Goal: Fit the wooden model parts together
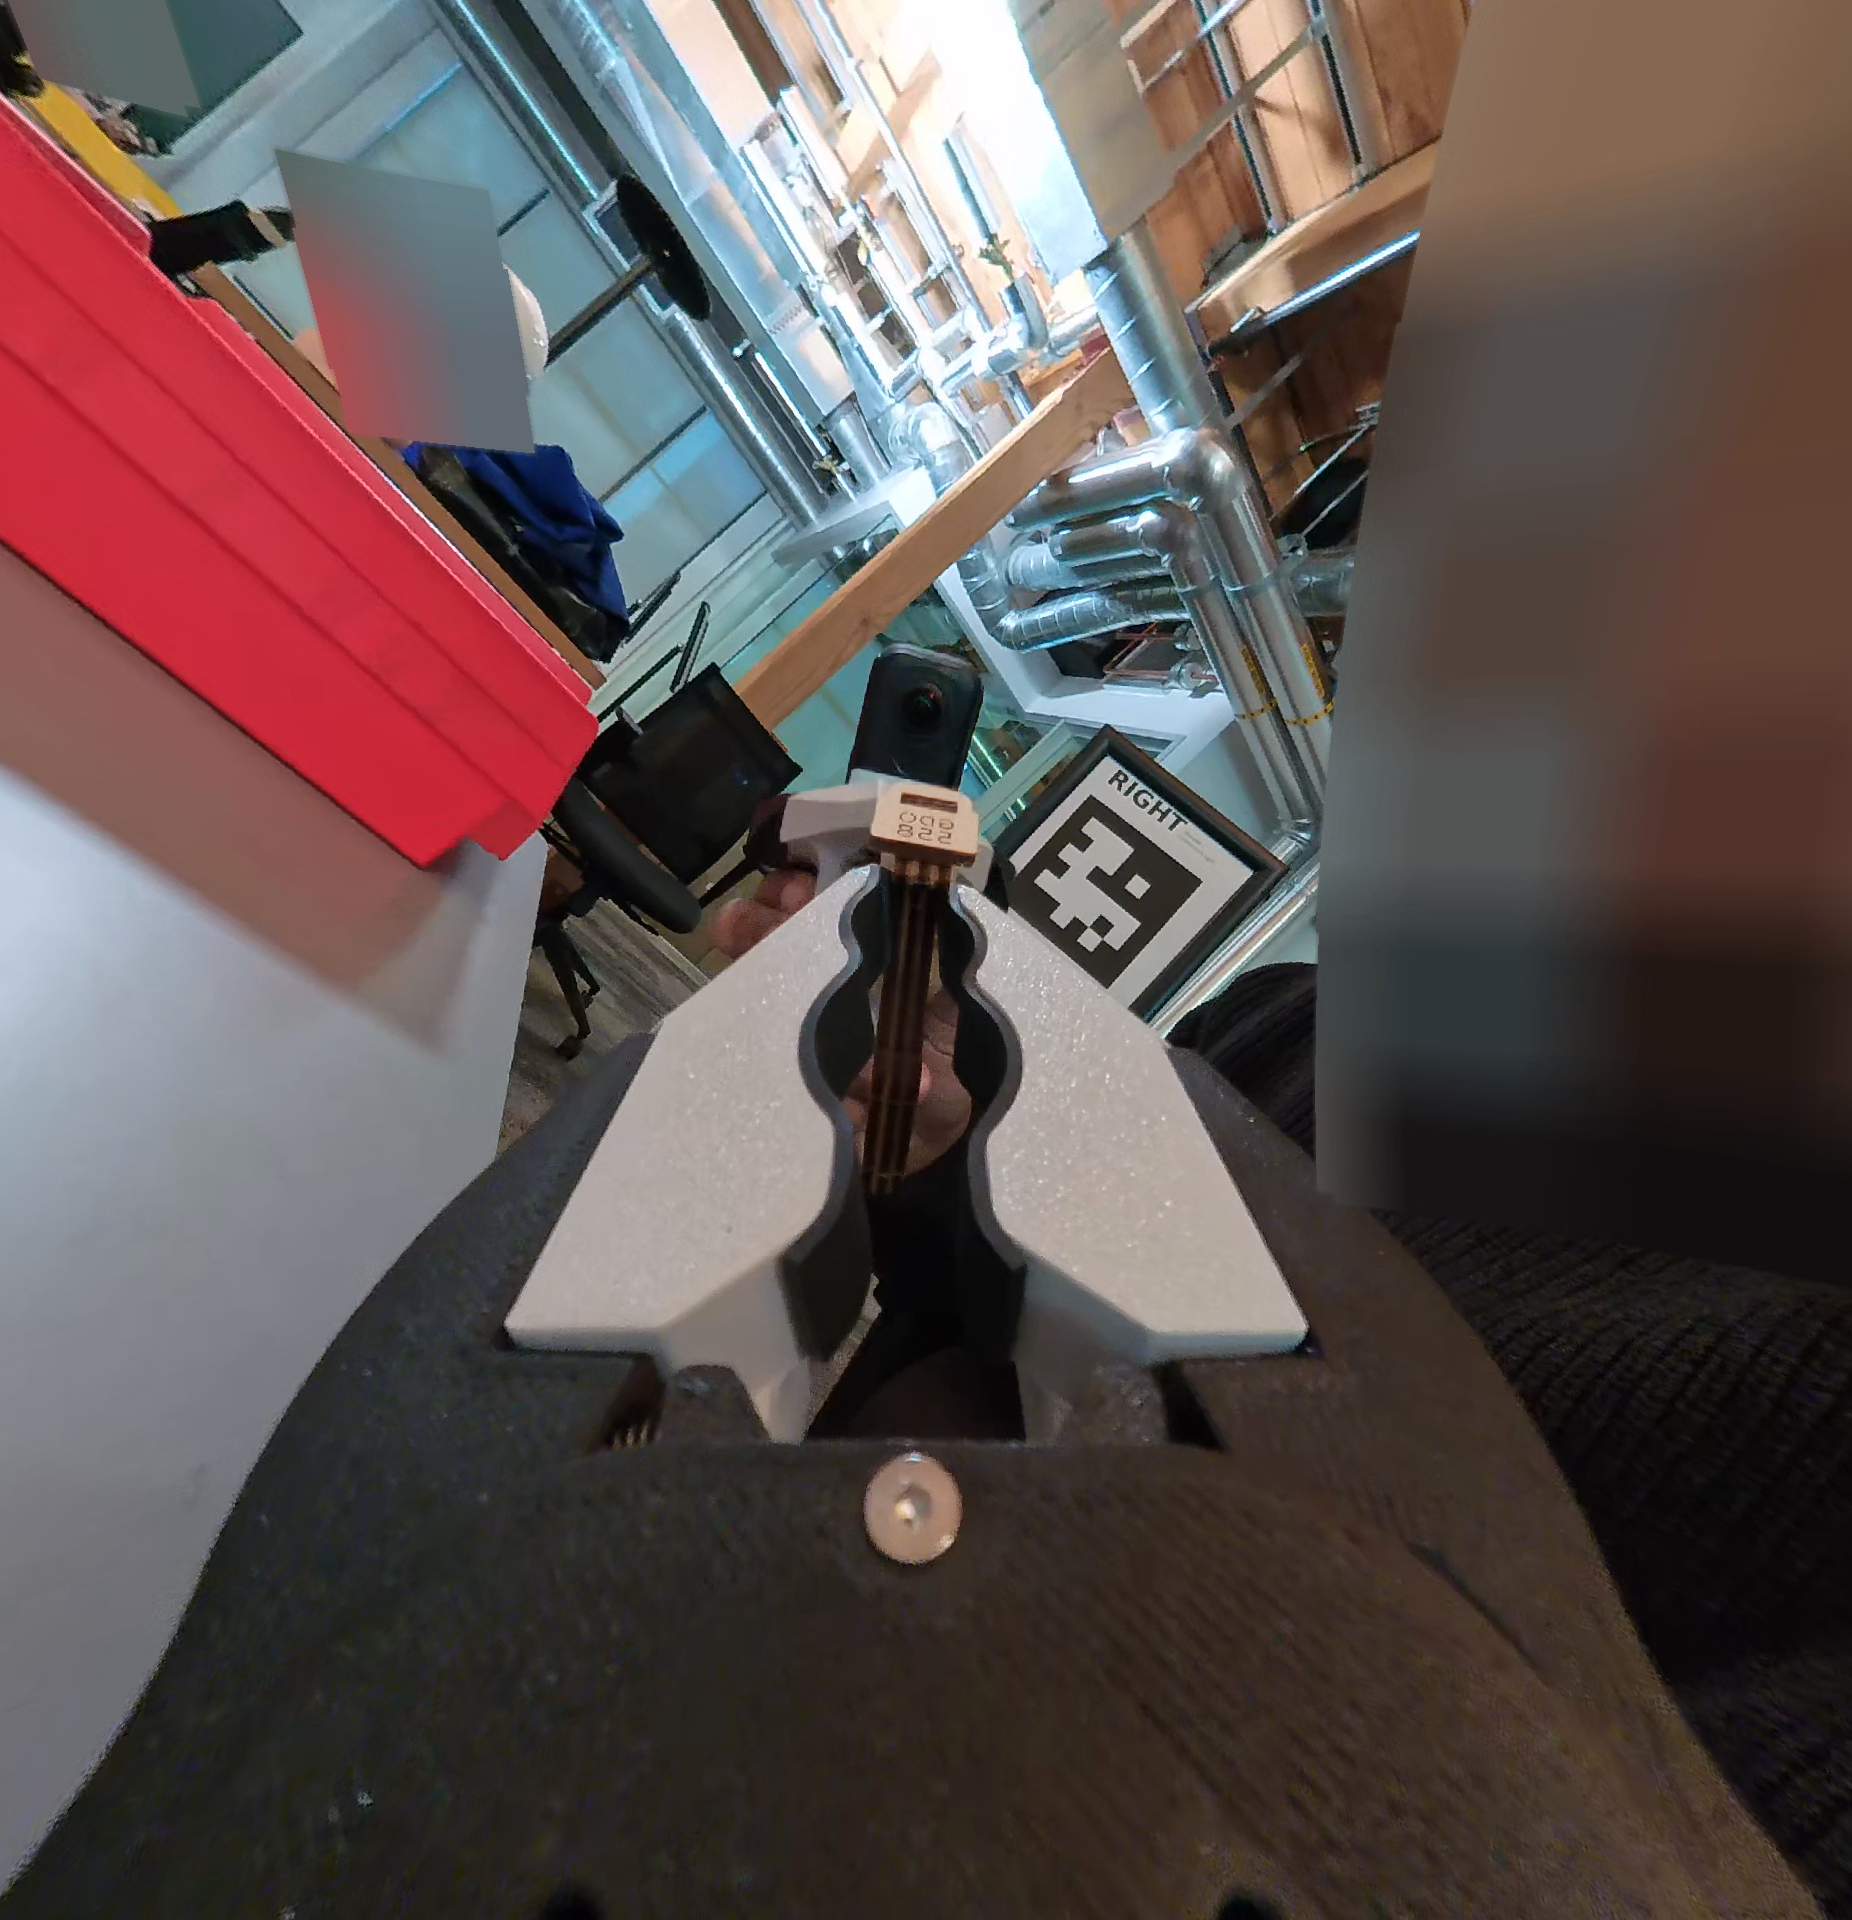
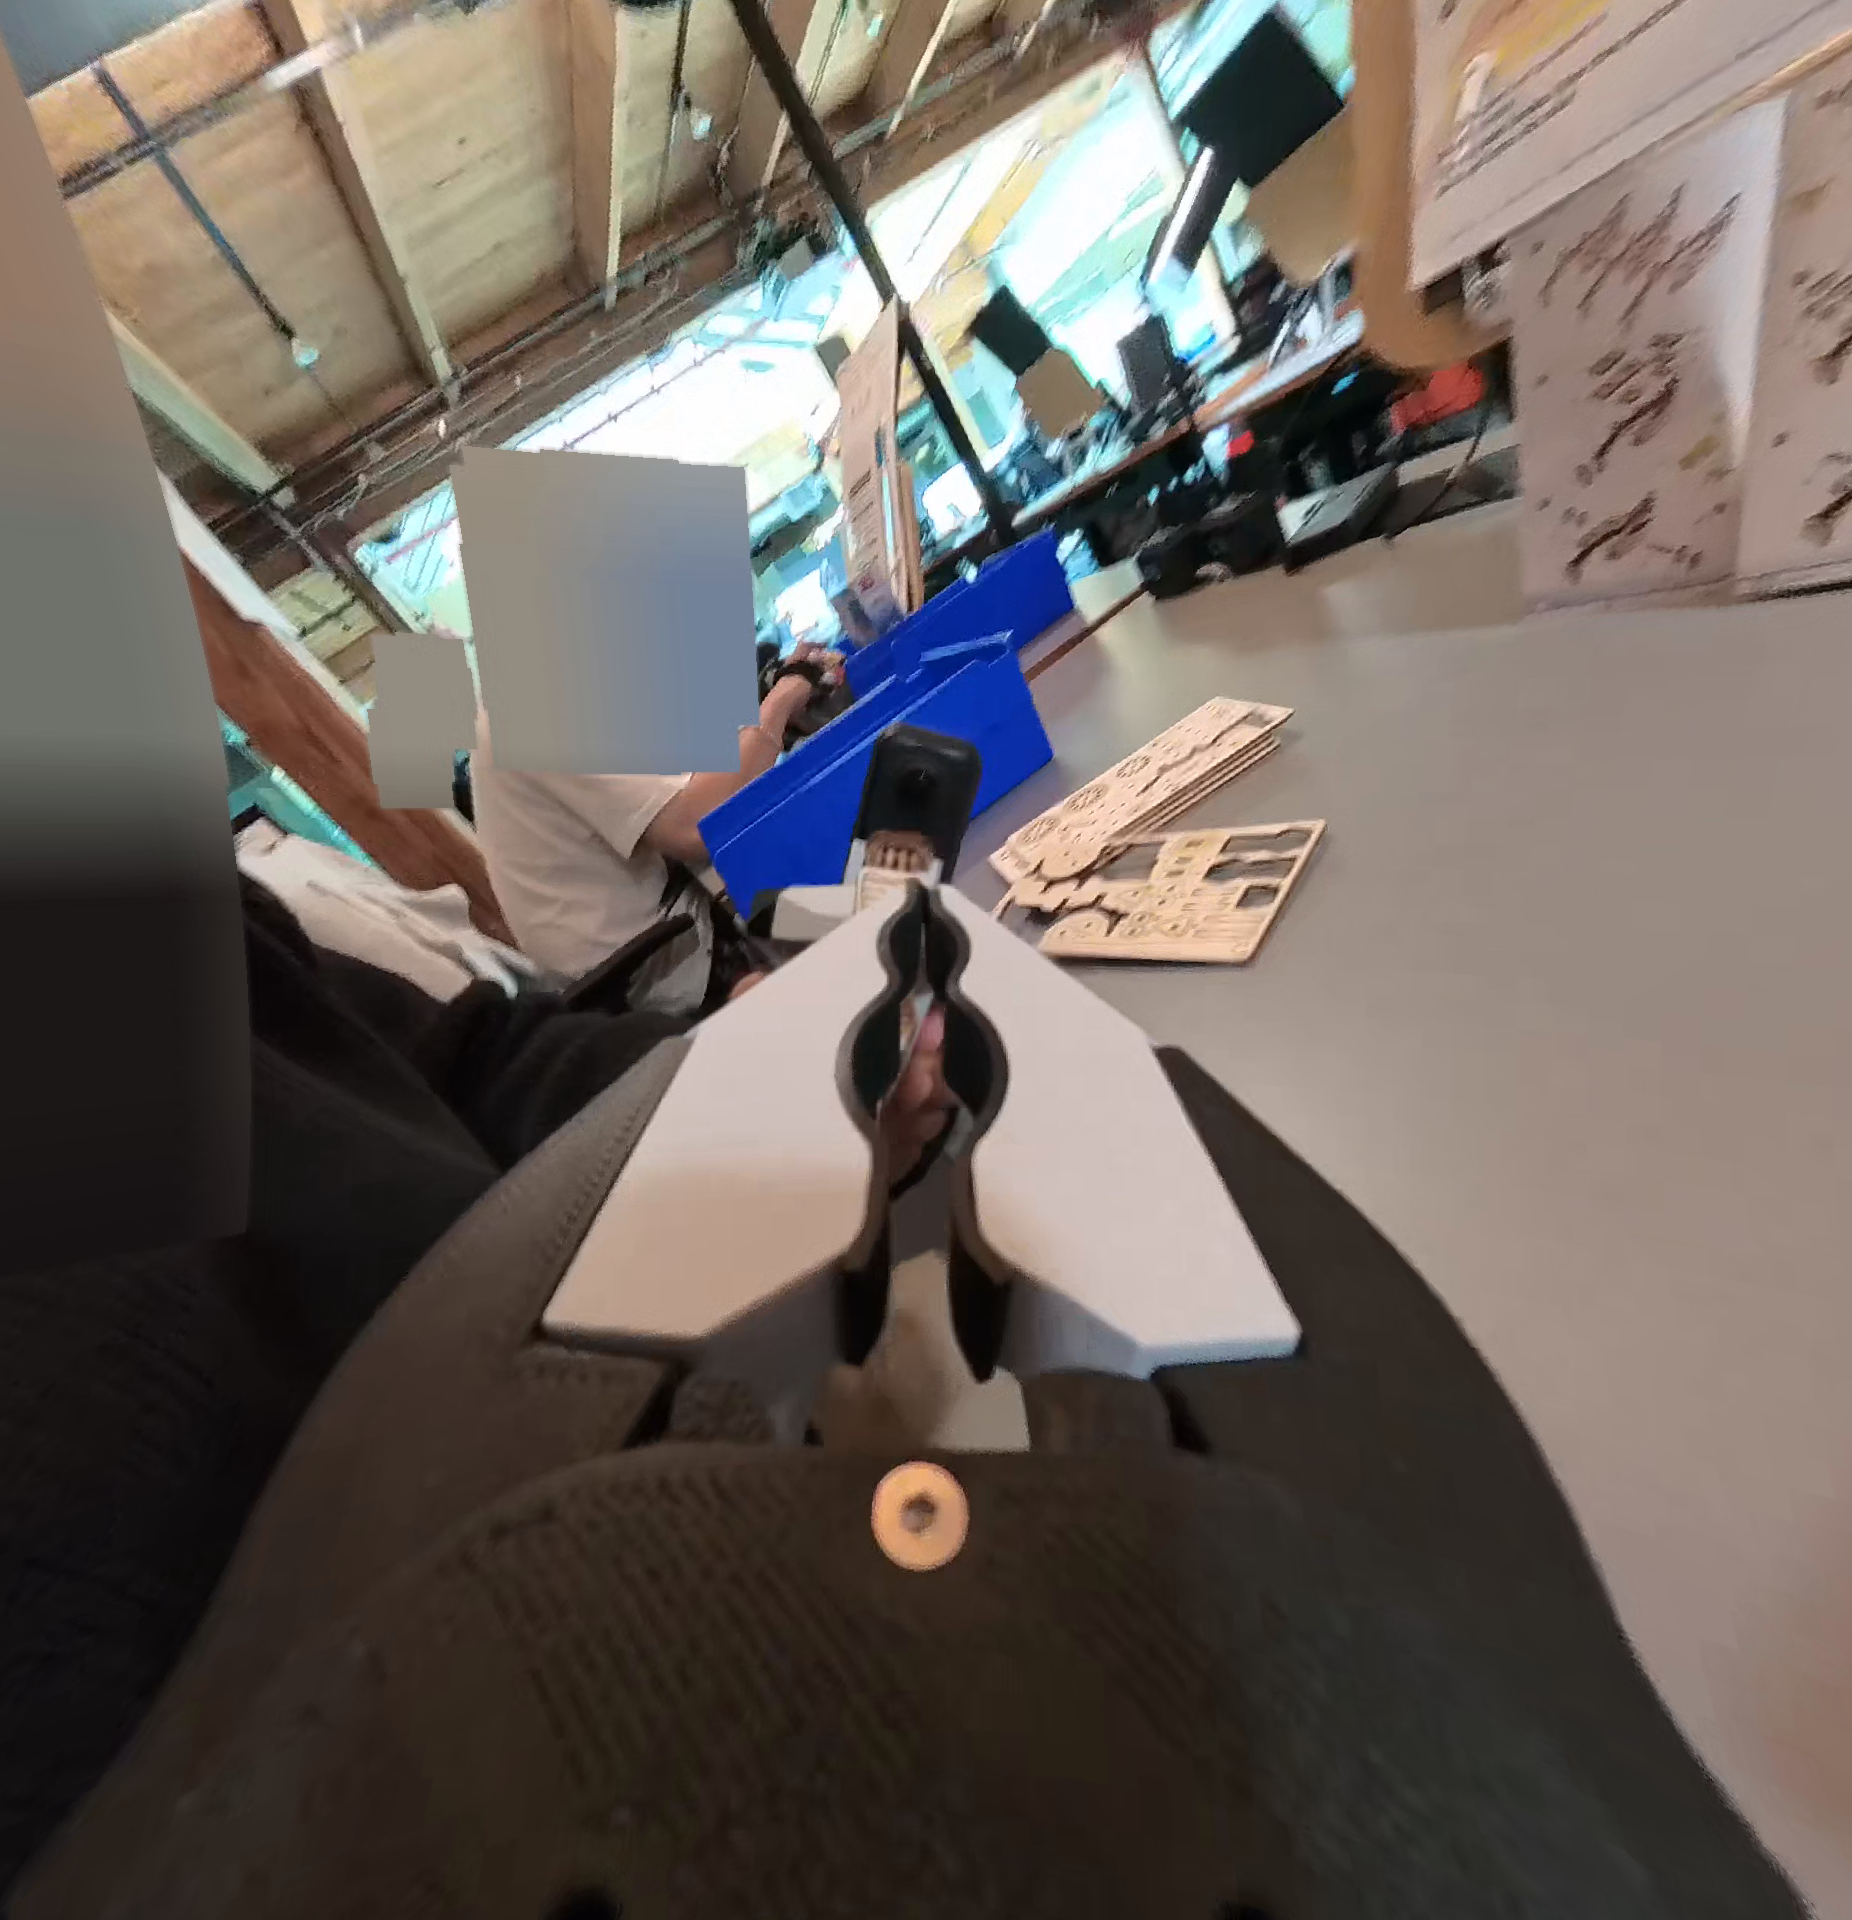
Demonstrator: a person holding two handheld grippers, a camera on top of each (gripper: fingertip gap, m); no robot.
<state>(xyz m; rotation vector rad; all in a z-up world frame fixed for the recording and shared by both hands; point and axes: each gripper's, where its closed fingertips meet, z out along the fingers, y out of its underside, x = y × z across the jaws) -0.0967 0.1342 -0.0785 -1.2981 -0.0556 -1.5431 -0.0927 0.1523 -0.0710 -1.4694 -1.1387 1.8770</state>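
My left gripper (image 1: 906, 883) is shut on a stack of three thin wooden strips (image 1: 901, 1039), seen edge-on between its grey fingers. A small wooden plate (image 1: 924, 826) with etched marks sits across the far end of the stack. My right gripper (image 1: 839, 826) faces me there and meets the plate at its tips. In the right wrist view my right gripper (image 2: 924, 899) is shut on a thin pale wooden piece (image 2: 917, 1013). Just past its tips are the comb-like end of the wooden stack (image 2: 894, 857) and the left gripper's camera (image 2: 917, 790).
A red bin (image 1: 226, 499) stands close at the upper left. Punched wooden sheets (image 2: 1161, 894) and a stack of them (image 2: 1182, 758) lie on the grey table (image 2: 1524, 987). Blue bins (image 2: 901, 769) and a seated person (image 2: 579, 862) are beyond. Instruction sheets (image 2: 1649, 364) stand at the right. Only a small space, under 4 cm, lies between the two pairs of fingers.
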